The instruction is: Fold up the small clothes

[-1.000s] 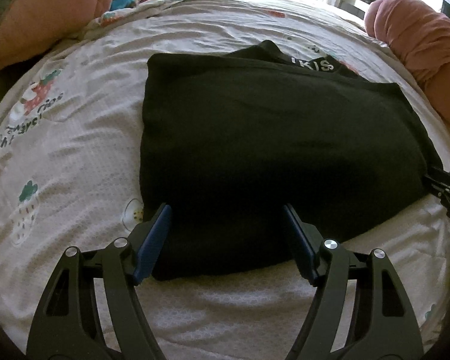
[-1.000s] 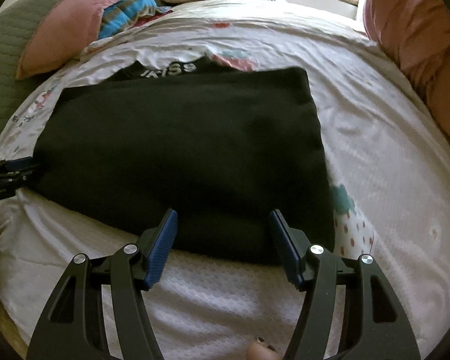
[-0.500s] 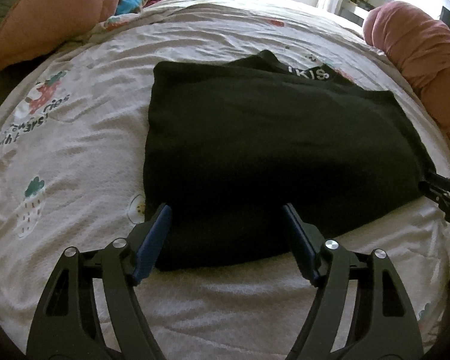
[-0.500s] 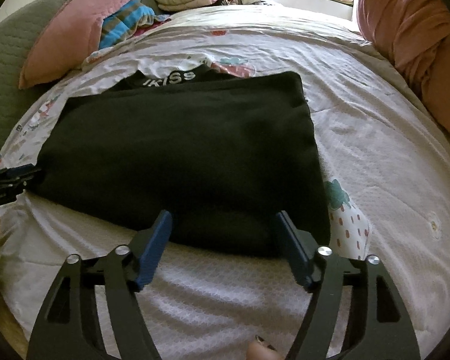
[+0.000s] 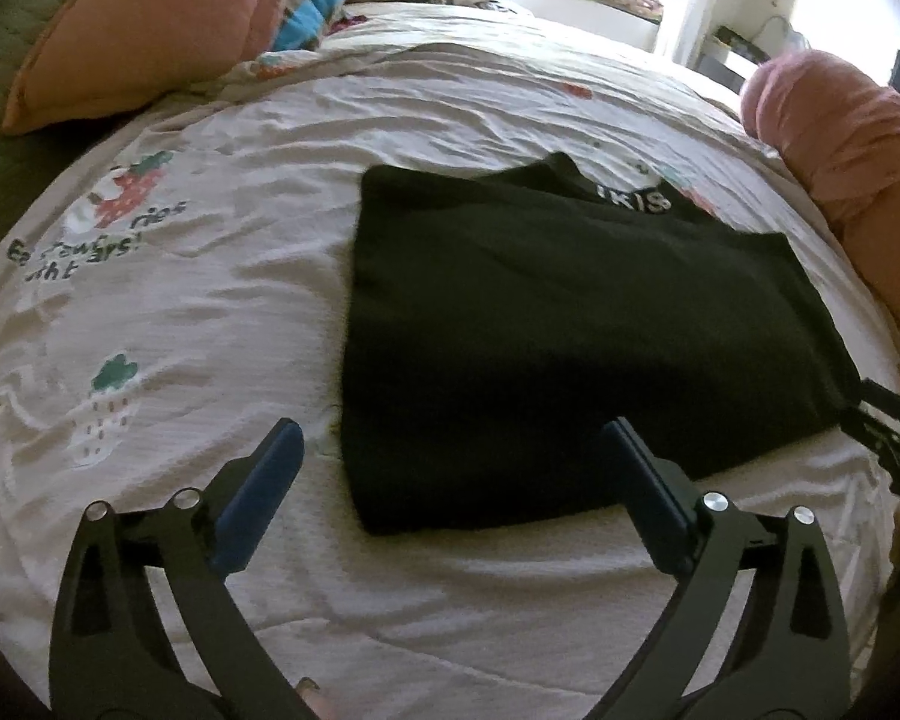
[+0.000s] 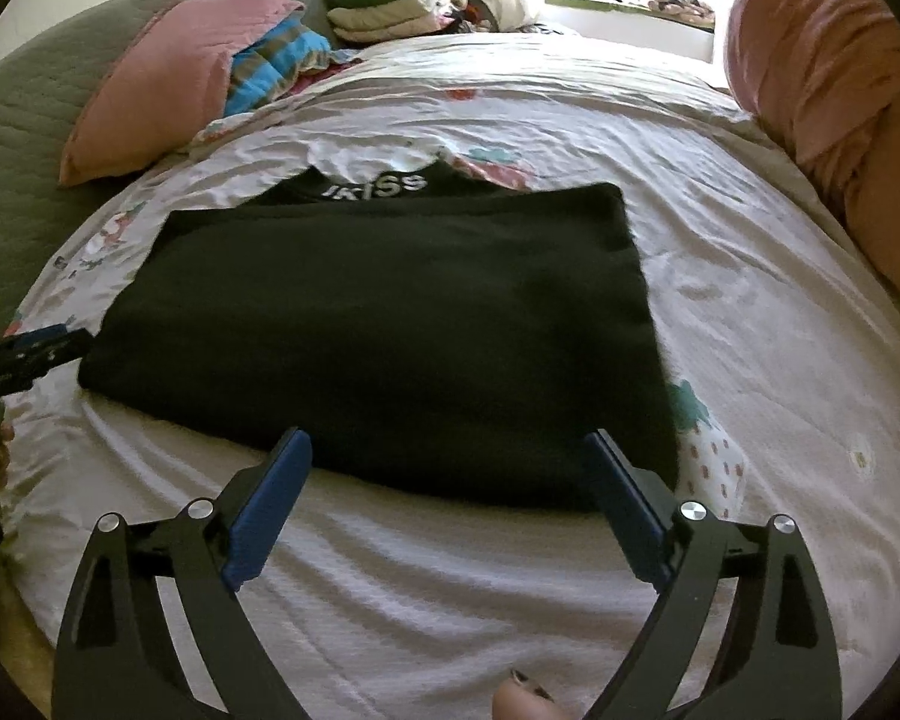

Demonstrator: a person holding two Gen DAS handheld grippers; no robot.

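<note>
On bed sheet (image 5: 222, 312): black garment (image 5: 570, 324) lies flat, folded into rough rectangle, waistband lettering at far edge. Left gripper (image 5: 453, 462) above near-left corner of garment, jaws opening wide, pads clear of fabric, nothing held. Right gripper (image 6: 447, 468) above near-right edge, jaws opening too, wide, empty. Each gripper's tip shows at other view's side edge, beside garment. Pink pillow (image 6: 168, 78) and stack of folded clothes (image 6: 390, 6) at far side of bed.

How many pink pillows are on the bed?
2. One pink pillow lies at the far left, by the striped blanket. The other, a pink bolster, runs along the right edge. More may be hidden outside the view.
</note>
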